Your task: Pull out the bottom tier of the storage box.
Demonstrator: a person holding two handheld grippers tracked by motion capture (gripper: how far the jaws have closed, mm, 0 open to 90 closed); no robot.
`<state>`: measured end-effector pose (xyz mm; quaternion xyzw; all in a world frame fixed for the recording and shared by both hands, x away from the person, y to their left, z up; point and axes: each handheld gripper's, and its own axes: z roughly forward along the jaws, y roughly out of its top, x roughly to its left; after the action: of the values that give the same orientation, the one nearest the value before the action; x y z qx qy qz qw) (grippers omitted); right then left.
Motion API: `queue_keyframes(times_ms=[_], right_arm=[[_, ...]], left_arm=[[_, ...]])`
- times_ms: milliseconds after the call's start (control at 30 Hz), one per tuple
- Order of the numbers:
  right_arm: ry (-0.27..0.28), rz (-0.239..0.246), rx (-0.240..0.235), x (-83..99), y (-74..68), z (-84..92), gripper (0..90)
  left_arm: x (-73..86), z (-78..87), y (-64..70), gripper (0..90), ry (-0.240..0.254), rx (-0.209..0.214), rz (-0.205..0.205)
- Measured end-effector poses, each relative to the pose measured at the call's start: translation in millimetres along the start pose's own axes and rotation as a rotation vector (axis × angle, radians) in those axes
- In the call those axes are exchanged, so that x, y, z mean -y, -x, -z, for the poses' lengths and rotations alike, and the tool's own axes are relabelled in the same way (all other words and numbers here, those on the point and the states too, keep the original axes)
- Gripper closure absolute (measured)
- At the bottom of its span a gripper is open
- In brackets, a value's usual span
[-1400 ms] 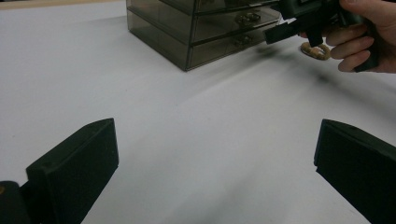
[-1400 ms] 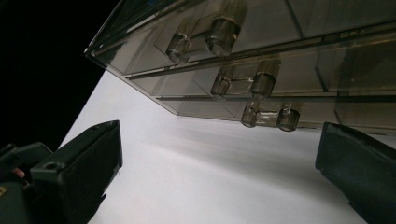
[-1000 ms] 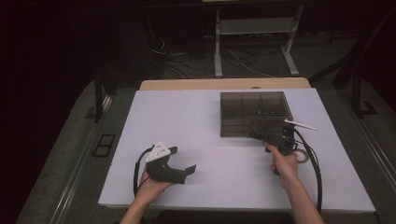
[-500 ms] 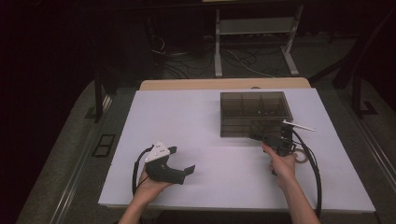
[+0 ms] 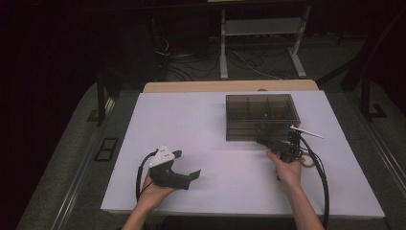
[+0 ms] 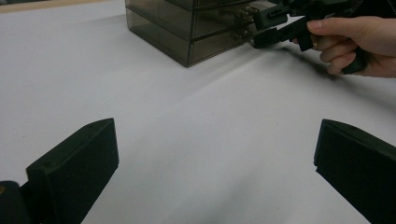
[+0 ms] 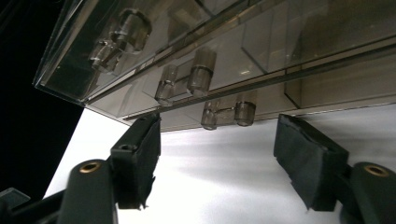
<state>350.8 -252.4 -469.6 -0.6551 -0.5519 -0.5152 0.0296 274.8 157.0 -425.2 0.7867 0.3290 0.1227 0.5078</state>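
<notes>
White table [image 5: 210, 124] spans high view. Smoky clear drawer box [image 5: 262, 116] stands on table's far right part, drawer fronts facing person. Right gripper [image 5: 274, 143] held at box's lower front; jaws have just been closing, now partway apart, either side of lowest drawer knob [image 7: 245, 112], pads seemingly not touching it. Left gripper [image 5: 187, 165] rests low on near left of table, well apart from box, jaws spread wide, nothing between.

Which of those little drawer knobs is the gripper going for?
The lowest knob, on the bottom drawer of the smoky drawer box. It sits between the right gripper jaws, which have been closing; the others sit higher.
</notes>
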Motion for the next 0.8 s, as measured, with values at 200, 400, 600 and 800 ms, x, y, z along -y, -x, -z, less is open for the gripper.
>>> queue_keyframes(times_ms=[200, 400, 600, 800], right_arm=[[0.004, -0.007, 0.026, 1.0, 0.3, -1.0, 44.5], [0.012, -0.052, 0.054, 0.7, 2.2, -1.4, 56.9], [0.017, -0.108, 0.068, 0.2, 4.5, -2.6, 66.9], [0.028, -0.158, 0.044, 2.3, 6.7, -3.7, 71.4]], left_arm=[[-0.1, -0.2, 1.3, 0.0, -0.002, 0.003, -0.007], [-0.2, -0.6, 1.7, 0.0, -0.004, 0.005, -0.011], [-0.2, -1.0, 2.2, 0.0, -0.009, 0.004, -0.017], [0.1, -1.8, 2.7, 0.0, -0.01, 0.005, -0.018]])
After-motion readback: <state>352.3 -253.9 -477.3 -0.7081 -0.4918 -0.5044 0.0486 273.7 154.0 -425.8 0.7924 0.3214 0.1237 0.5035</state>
